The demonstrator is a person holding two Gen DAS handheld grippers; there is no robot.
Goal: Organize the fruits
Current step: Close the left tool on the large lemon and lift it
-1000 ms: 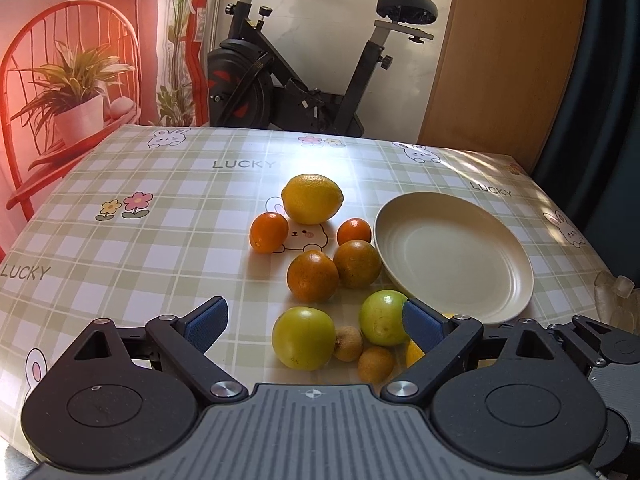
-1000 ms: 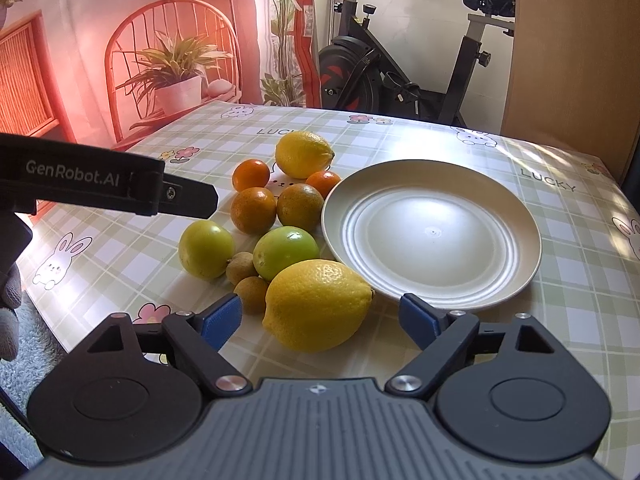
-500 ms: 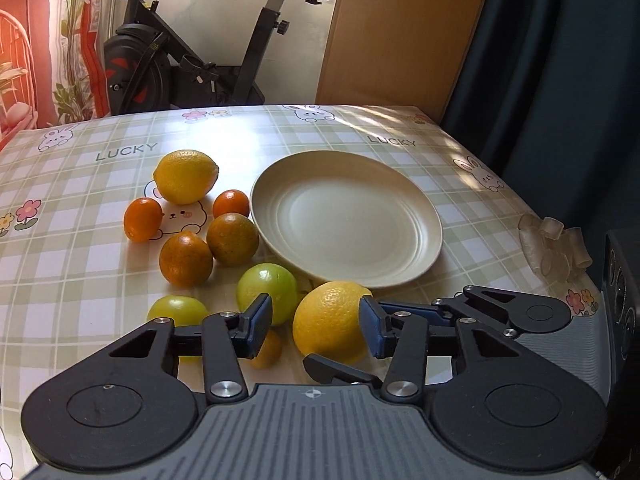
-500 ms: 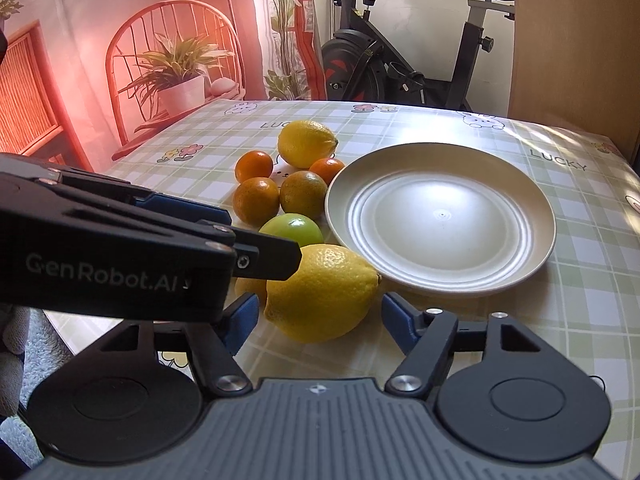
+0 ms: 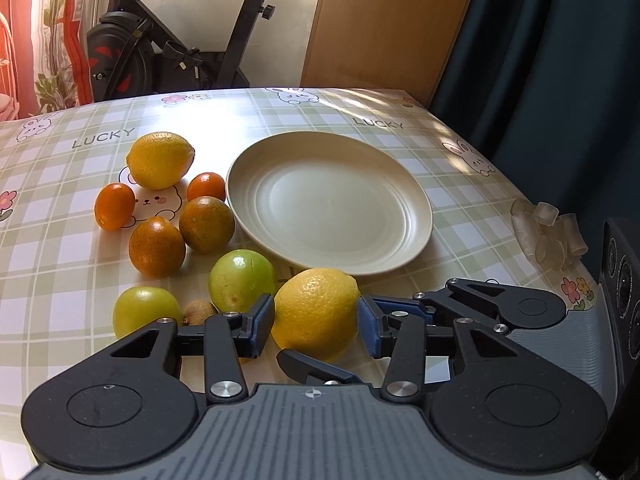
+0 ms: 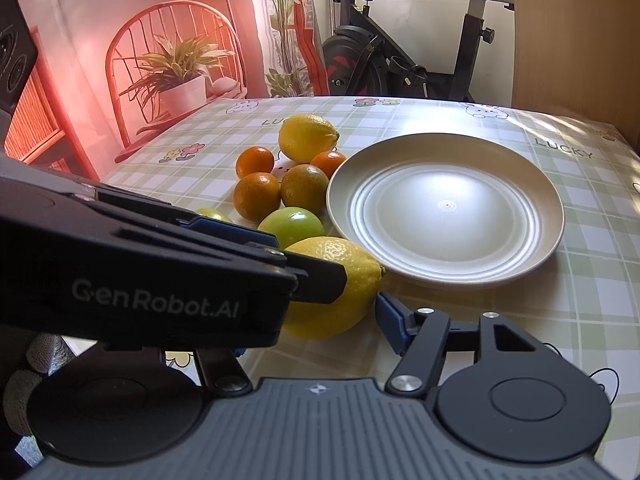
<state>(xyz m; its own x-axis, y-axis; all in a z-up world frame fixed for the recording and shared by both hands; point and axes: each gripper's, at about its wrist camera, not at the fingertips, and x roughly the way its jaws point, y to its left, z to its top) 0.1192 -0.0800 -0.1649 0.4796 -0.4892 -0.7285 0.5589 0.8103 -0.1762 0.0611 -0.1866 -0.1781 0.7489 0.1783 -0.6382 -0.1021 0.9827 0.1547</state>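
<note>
Closing around the near lemon, the left tongs are seen with a blue pad against each flank of the fruit, so the lemon is judged to be grasped, though it is not yet lifted off the worktop. The jaws of both tongs have just been closing. The right tongs are set about the same lemon; one blue pad is seen just beside its right flank, a narrow gap being left, while the other pad is hidden behind the left tongs' body, so no grip by them is judged and they are taken as released.

For the step to be done well, only one pair should be kept on the fruit; the right tongs are best drawn back before any lift, so that the two are not fouled. The lemon should be raised straight up, clear of the green fruit just to the left of the left tongs, then carried forward and slightly right.

Just beyond the tongs the empty plate is found, its near rim close to the lemon. Farther left and ahead, the oranges and the far lemon are left untouched.
</note>
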